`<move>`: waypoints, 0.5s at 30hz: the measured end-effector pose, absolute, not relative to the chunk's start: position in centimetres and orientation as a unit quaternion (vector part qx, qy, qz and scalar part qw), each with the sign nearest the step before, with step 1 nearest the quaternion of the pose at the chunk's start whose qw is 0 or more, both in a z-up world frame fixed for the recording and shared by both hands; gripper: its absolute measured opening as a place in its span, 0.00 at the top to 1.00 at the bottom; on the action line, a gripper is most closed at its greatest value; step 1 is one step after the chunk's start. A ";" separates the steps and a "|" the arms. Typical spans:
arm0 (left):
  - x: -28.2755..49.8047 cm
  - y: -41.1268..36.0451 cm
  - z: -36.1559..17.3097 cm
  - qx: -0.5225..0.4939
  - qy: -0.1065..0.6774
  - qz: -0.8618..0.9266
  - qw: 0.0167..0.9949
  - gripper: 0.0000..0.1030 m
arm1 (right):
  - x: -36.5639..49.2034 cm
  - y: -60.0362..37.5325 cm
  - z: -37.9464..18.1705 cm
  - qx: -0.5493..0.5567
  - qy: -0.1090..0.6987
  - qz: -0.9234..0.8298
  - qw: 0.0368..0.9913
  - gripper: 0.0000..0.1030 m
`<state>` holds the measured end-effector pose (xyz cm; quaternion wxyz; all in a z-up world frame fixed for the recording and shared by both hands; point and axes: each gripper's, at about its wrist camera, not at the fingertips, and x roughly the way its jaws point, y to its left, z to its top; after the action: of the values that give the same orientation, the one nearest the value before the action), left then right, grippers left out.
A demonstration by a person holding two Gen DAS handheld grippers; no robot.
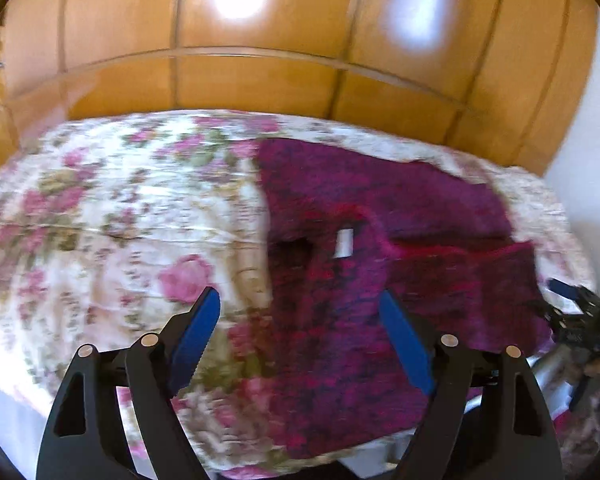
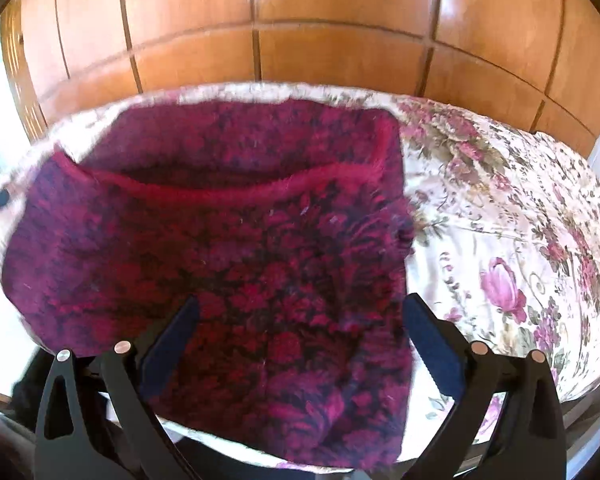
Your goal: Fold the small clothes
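A dark red patterned garment [image 2: 220, 260] lies spread on the floral bedspread [image 1: 100, 208], its near hem apparently reaching the bed's front edge. Bare bedspread lies open beside it, up to the wooden wardrobe [image 1: 260, 80]. The left gripper [image 1: 300, 328] and right gripper [image 2: 300, 332] hover with jaws apart, holding nothing.

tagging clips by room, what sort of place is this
Most likely a bedroom. A floral bedspread covers what looks like a bed, a tall wooden wardrobe with panelled doors stands behind it, and a magenta patterned garment lies spread on the cover.
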<state>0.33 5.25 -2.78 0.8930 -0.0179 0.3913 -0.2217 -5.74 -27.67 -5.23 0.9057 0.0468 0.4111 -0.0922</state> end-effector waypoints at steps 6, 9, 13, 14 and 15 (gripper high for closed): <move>1.3 2.9 -3.9 -0.006 0.396 -0.263 0.880 0.21 | -4.7 -29.4 -3.7 0.064 0.396 -0.108 0.910 0.17; 2.2 2.0 -4.7 0.002 0.406 -0.266 0.874 0.30 | -3.1 -30.0 -4.3 0.053 0.403 -0.112 0.907 0.25; 3.3 1.4 -5.2 0.007 0.411 -0.271 0.871 0.43 | -1.3 -30.5 -5.3 0.041 0.415 -0.117 0.901 0.41; 3.5 1.2 -5.3 0.011 0.410 -0.273 0.870 0.49 | -1.1 -30.5 -5.6 0.038 0.421 -0.116 0.899 0.47; 3.5 1.0 -5.3 0.015 0.408 -0.277 0.870 0.53 | -1.1 -30.5 -5.9 0.037 0.425 -0.114 0.897 0.56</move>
<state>3.45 1.04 -5.32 0.8700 0.0151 0.4077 -0.2768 -1.06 -30.52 -5.89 0.8972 0.0372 0.4252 -0.1136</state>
